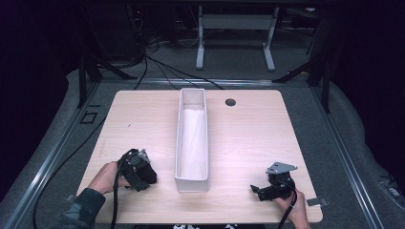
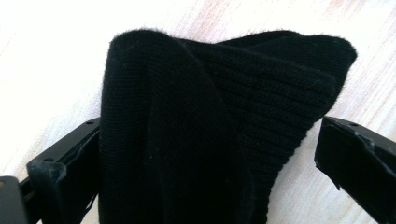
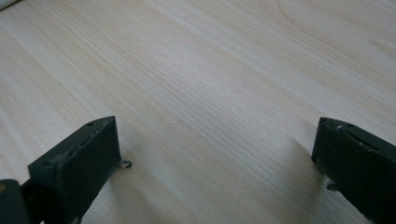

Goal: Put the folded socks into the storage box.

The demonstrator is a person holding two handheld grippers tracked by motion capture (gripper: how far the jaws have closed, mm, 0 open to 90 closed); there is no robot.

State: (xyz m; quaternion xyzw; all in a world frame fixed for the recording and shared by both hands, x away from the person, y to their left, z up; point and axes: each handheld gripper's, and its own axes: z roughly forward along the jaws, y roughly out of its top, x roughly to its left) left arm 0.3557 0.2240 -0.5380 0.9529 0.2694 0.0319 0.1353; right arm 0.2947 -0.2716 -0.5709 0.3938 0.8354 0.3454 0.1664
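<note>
Two grippers, fingers apart: left gripper (image 2: 205,154) around a black knit cloth (image 2: 210,121) (not clamped), right gripper (image 3: 215,154) over bare table (image 3: 210,70).

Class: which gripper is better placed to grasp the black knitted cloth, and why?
Left. The black knitted cloth already sits between the left gripper's open jaws, while the right gripper has bare table between its jaws.

One tabletop (image 1: 248,143) of pale wood, with one dark round hole (image 1: 230,102) near its far edge. One long white box (image 1: 192,179), open at the top, standing lengthwise at the middle. Two hand-held tools: one left tool (image 1: 143,174) and one right tool (image 1: 260,192), each with two black jaws. One black ribbed knitted piece (image 2: 210,130), lying between the left tool's jaws. Two hands, one per tool.
</note>
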